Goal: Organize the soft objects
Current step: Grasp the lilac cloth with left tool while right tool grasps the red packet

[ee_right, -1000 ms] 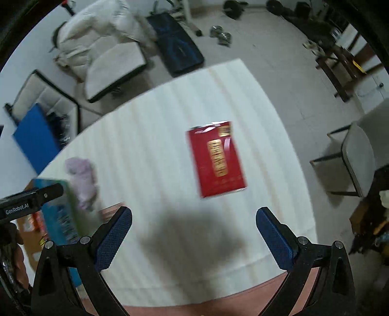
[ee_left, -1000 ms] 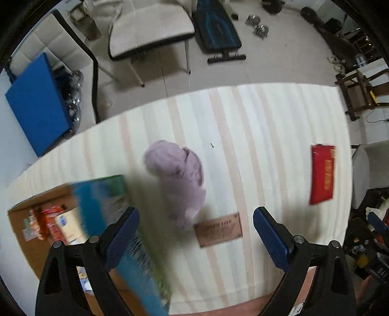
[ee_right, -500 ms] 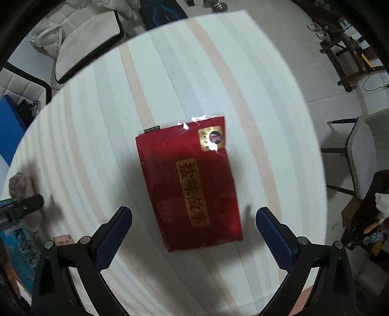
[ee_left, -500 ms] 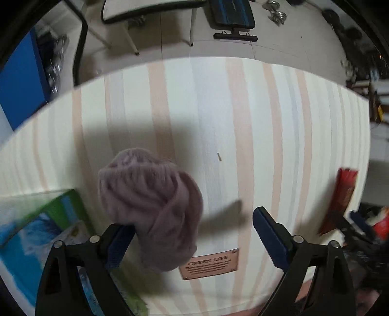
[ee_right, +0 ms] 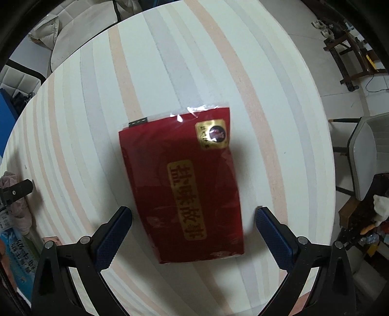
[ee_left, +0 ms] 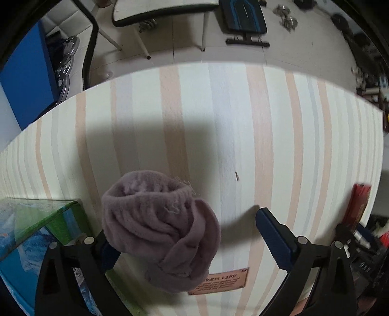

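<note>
A rolled mauve sock [ee_left: 160, 226] lies on the striped table [ee_left: 218, 121]. My left gripper [ee_left: 192, 235] is open and low over it; the sock covers the left finger's tip and sits between the fingers. A red plastic-wrapped packet with gold writing [ee_right: 184, 192] lies on the table in the right wrist view. My right gripper [ee_right: 192, 228] is open, its fingers either side of the packet's near end. The sock [ee_right: 14, 199] and the left gripper show at the far left of the right wrist view. The packet's edge [ee_left: 359, 206] shows at the right of the left wrist view.
A blue-green box [ee_left: 31, 238] stands close left of the sock. A brown label [ee_left: 218, 279] is on the cloth near the front edge. Chairs [ee_right: 364, 155] and a weight bench [ee_left: 243, 21] stand on the floor around the table.
Both grippers have come down and forward: the left closer over the sock, the right closer over the red packet. Both stay open.
</note>
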{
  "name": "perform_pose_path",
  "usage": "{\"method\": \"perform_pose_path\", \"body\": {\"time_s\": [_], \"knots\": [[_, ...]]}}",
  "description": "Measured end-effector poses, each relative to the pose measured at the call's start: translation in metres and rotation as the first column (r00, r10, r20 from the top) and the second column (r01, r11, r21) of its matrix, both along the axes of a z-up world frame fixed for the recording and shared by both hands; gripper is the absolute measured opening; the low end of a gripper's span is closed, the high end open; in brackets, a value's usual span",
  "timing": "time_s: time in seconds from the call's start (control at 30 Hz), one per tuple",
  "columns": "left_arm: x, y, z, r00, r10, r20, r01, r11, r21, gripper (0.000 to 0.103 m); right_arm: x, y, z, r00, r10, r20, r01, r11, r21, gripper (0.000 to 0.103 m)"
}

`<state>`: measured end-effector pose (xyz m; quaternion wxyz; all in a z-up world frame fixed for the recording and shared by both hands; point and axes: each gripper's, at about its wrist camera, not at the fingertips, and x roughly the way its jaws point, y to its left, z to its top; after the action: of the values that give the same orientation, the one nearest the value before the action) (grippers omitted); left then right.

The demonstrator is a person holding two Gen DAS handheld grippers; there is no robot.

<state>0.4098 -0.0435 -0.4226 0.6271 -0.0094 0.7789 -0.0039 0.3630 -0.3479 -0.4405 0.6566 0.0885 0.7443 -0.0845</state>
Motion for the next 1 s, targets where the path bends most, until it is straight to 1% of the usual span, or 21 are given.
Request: {"method": "perform_pose_path", "body": {"time_s": [0.03,0.07,0.1,0.13,0.2,0.23,0.27,0.3,0.33,0.4,0.53,0.6,0.7,0.87,1.0], "knots": [[0.002,-0.002,-0.001,1.0,0.003,-0.013,-0.003,1.0,-0.002,0.1,0.002,-0.003,-0.001,1.0,-0.001,0.001,0.001,1.0,0.0,0.103],[0.003,-0.004,-0.001,1.0,0.017,-0.014,-0.017,1.0,-0.006,0.096,0.003,-0.004,-0.002,1.0,-0.001,0.0,0.001,1.0,-0.001,0.103],[0.002,-0.005,0.001,1.0,0.031,-0.004,-0.031,0.999,-0.009,0.085,0.004,-0.004,-0.003,1.0,0.0,-0.001,0.0,1.0,-0.003,0.103],[0.001,-0.007,0.005,0.999,0.03,0.011,-0.03,1.0,-0.004,0.078,0.004,-0.003,-0.004,1.0,0.001,-0.003,-0.001,1.0,-0.007,0.103],[-0.001,-0.013,0.013,0.999,0.001,0.043,-0.001,1.0,0.011,0.036,0.007,-0.001,-0.003,1.0,0.005,0.0,-0.005,1.0,-0.009,0.1],[-0.004,-0.017,0.015,0.999,-0.007,0.037,0.008,1.0,-0.02,0.034,0.007,0.001,-0.002,1.0,0.009,0.004,-0.009,1.0,-0.01,0.098],[-0.006,-0.019,0.014,1.0,0.001,0.019,0.0,0.998,-0.057,0.033,0.009,0.006,0.007,1.0,0.012,0.008,-0.012,1.0,-0.012,0.094],[-0.008,-0.019,0.013,1.0,0.008,0.012,-0.007,0.998,-0.068,0.032,0.008,0.008,0.008,1.0,0.015,0.012,-0.015,1.0,-0.013,0.09],[-0.011,-0.02,0.013,1.0,0.008,0.014,-0.007,0.998,-0.066,0.032,0.008,0.01,0.01,1.0,0.015,0.015,-0.015,1.0,-0.014,0.087],[-0.017,-0.026,0.014,1.0,-0.006,0.03,0.008,0.999,-0.052,0.032,0.007,0.011,0.015,1.0,0.007,0.017,-0.007,1.0,-0.013,0.074],[-0.03,-0.031,0.015,1.0,0.002,0.017,-0.001,0.996,-0.091,0.03,0.006,0.016,0.018,1.0,0.016,0.014,-0.015,1.0,-0.022,0.066],[-0.036,-0.033,0.018,1.0,-0.004,0.025,0.007,0.996,-0.092,0.03,0.005,0.017,0.022,1.0,0.016,0.018,-0.016,1.0,-0.018,0.06],[-0.044,-0.034,0.024,0.999,-0.008,0.034,0.012,0.995,-0.103,0.03,0.001,0.017,0.029,1.0,0.015,0.024,-0.015,1.0,-0.01,0.056],[-0.061,-0.032,0.042,0.998,-0.008,0.058,0.016,0.991,-0.131,0.03,-0.012,0.02,0.045,0.999,0.021,0.049,-0.023,0.999,0.023,0.055],[-0.077,-0.027,0.069,0.994,-0.008,0.108,0.024,0.988,-0.151,0.03,-0.027,0.025,0.063,0.997,0.021,0.072,-0.026,0.997,0.069,0.055]]}}
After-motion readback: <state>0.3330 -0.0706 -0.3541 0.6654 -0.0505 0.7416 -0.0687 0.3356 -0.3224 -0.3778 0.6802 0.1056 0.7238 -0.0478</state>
